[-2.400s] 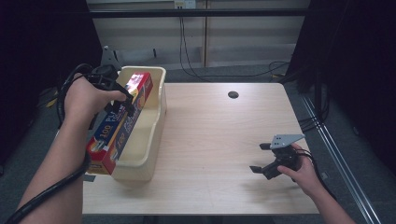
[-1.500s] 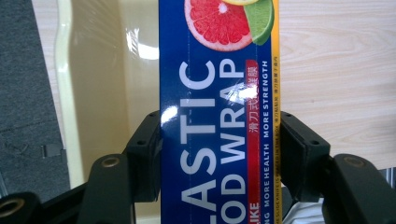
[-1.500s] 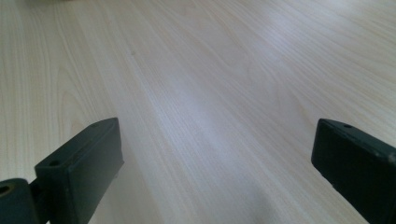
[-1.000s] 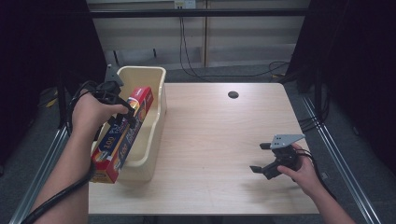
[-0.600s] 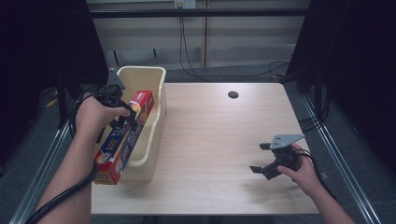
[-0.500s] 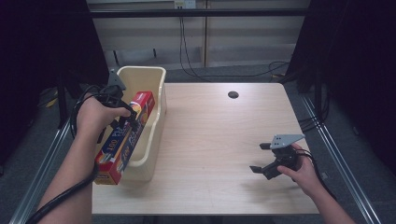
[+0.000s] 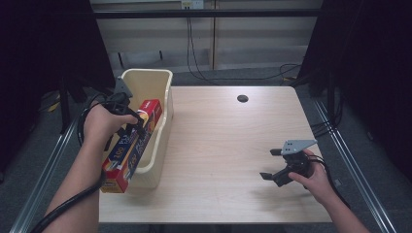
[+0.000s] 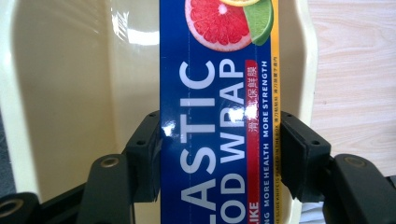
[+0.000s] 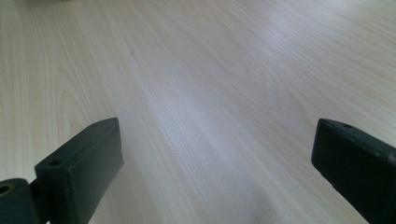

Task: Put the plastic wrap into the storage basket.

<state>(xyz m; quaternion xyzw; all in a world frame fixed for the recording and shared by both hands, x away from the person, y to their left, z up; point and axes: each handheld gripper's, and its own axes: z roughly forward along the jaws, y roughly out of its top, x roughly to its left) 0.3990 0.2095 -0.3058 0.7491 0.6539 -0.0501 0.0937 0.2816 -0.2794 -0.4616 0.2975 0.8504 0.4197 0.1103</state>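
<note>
A long blue and red plastic food wrap box lies tilted in the cream plastic bin at the table's left edge, its near end sticking out over the bin's front. My left gripper is shut on the plastic food wrap box, both pads pressing its sides, with the cream bin's wall behind it. My right gripper rests low over the wooden table at the right front, open with nothing between its fingers.
A dark round cable hole sits in the table near its far edge. Cables trail on the floor behind the table. Dark curtains stand at both sides. Bare wood stretches between the bin and the right hand.
The left hand has brought the wrap box slightly down and toward the near side over the bin, still gripped. The right hand has stayed where it was.
</note>
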